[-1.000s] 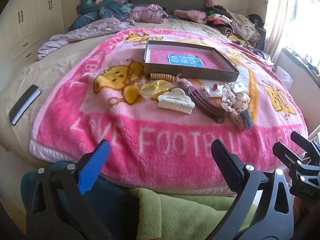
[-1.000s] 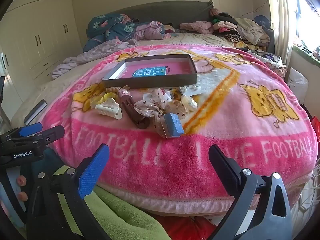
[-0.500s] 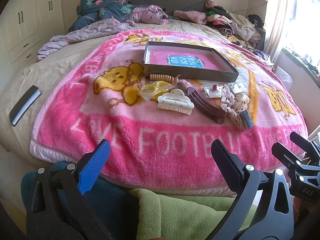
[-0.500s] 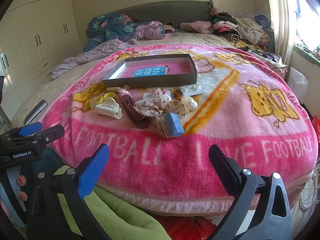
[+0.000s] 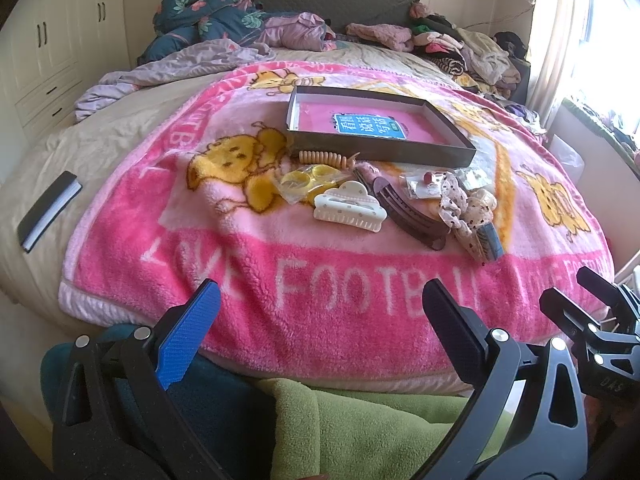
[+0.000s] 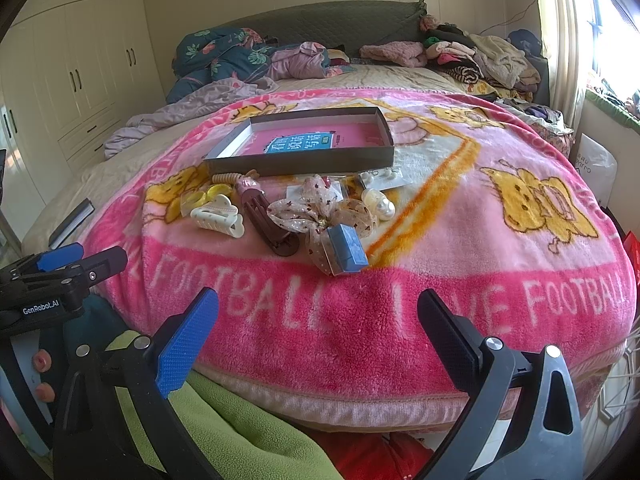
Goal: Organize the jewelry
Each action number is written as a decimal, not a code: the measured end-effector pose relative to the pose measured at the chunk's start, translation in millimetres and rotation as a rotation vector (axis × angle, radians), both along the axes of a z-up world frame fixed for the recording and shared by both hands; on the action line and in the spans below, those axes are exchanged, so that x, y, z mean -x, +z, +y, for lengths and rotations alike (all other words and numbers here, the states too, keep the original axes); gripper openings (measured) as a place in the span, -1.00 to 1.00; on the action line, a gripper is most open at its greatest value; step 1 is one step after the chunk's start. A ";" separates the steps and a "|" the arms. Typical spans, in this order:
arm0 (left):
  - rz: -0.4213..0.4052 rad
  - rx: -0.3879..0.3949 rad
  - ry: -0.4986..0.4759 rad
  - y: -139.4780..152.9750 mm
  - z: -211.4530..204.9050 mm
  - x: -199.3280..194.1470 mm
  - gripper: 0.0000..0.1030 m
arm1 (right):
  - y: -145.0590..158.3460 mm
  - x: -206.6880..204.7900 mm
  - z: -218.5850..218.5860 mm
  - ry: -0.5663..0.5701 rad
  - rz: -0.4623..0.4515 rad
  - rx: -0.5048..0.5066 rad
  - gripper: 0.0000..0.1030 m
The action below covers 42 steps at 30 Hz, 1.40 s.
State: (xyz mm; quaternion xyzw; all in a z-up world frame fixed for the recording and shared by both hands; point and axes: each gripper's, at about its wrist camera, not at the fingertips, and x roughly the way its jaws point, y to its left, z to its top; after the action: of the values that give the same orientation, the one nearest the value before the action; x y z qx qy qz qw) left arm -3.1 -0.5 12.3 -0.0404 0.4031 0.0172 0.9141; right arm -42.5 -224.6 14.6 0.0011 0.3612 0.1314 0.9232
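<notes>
With both grippers, left (image 5: 320, 312) and right (image 6: 318, 312), held apart and empty, the white hair claw (image 5: 349, 207) is best approached squarely, then carried to the box (image 5: 380, 151).

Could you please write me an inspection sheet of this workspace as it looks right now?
Surface: pink blanket spread over the bed.
Job's things: shallow box open, only a blue-labelled pink base inside; white claw clip, brown hair clip, spotted bow, blue block, yellow rings, coil hair tie and small carded pieces lie on the blanket in front of it.
Clutter: piled clothes and a crumpled quilt at the headboard; black book on the sheet.
Grippers: left gripper and right gripper open, empty, short of the blanket's near edge.
Cables: nothing seen.
Surroundings: wardrobe, bright window.
</notes>
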 end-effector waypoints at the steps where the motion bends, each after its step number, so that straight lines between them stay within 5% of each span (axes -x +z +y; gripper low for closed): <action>1: -0.001 0.001 -0.002 -0.4 0.3 0.2 0.80 | 0.7 0.8 0.2 0.000 0.000 0.001 0.88; 20: -0.011 0.001 -0.003 8.4 -2.7 -1.0 0.80 | -1.6 -2.0 0.4 0.004 0.004 0.001 0.88; 42: 0.048 0.063 0.041 -19.5 25.9 -27.0 0.80 | -15.0 -51.4 1.8 0.065 0.034 -0.014 0.88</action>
State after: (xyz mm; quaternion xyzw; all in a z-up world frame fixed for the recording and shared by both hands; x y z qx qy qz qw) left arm 23.8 25.4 -7.2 -0.0770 0.4244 0.0242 0.9019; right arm 9.0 -222.8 -0.4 -0.0016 0.3759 0.1638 0.9121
